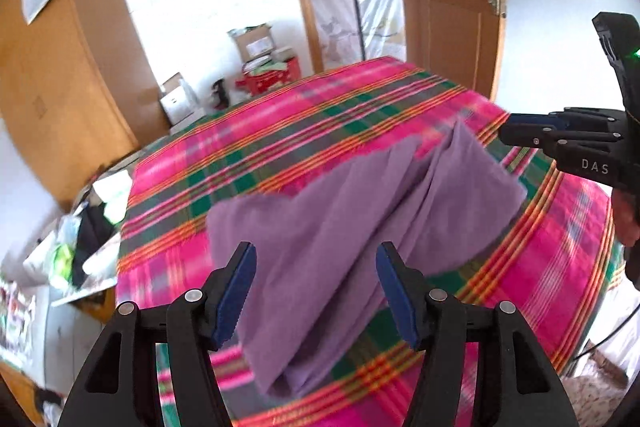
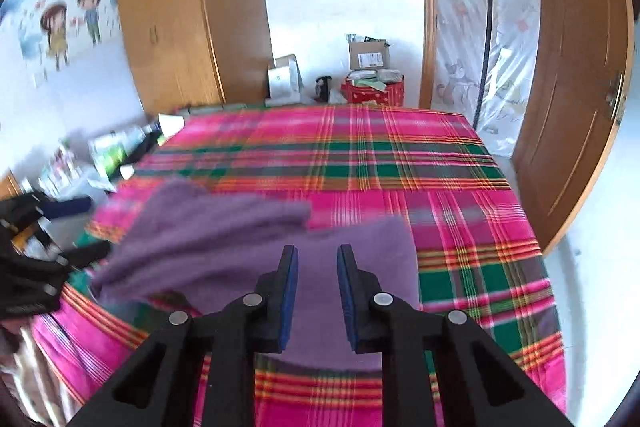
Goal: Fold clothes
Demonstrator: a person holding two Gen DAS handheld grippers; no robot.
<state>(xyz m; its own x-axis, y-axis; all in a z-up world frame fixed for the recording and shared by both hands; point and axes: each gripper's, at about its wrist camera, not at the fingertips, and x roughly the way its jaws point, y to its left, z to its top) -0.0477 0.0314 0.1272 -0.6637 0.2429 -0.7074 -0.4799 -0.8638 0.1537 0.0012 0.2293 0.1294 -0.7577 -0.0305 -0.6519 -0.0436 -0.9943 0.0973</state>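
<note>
While the purple garment (image 1: 360, 219) lies bunched and partly folded on the plaid bedspread (image 1: 304, 115), both tools are above it and neither grips it. The garment sits toward the near edge of the bed, with long creases running across it and one rounded folded end closest to the left wrist camera.

Left gripper (image 1: 316, 291): the jaws are spread wide. In the left wrist view the cloth shows in the gap between the blue pads (image 1: 236, 295), but no pad presses on it, and the cloth lies below and ahead of the tips. In the right wrist view the same tool (image 2: 86, 225) appears at the left edge, beside the garment's left end.

Right gripper (image 2: 317, 297): the jaws stand at a narrow gap, apart and not pressed together. The purple garment (image 2: 256, 239) lies ahead of and beneath the fingers (image 2: 289, 299); no cloth is pinched between them. In the left wrist view this tool (image 1: 516, 126) enters from the right edge, held by a hand (image 1: 626, 223), with its tips just beside the garment's far right corner. Whether they touch the cloth there cannot be told.
</note>
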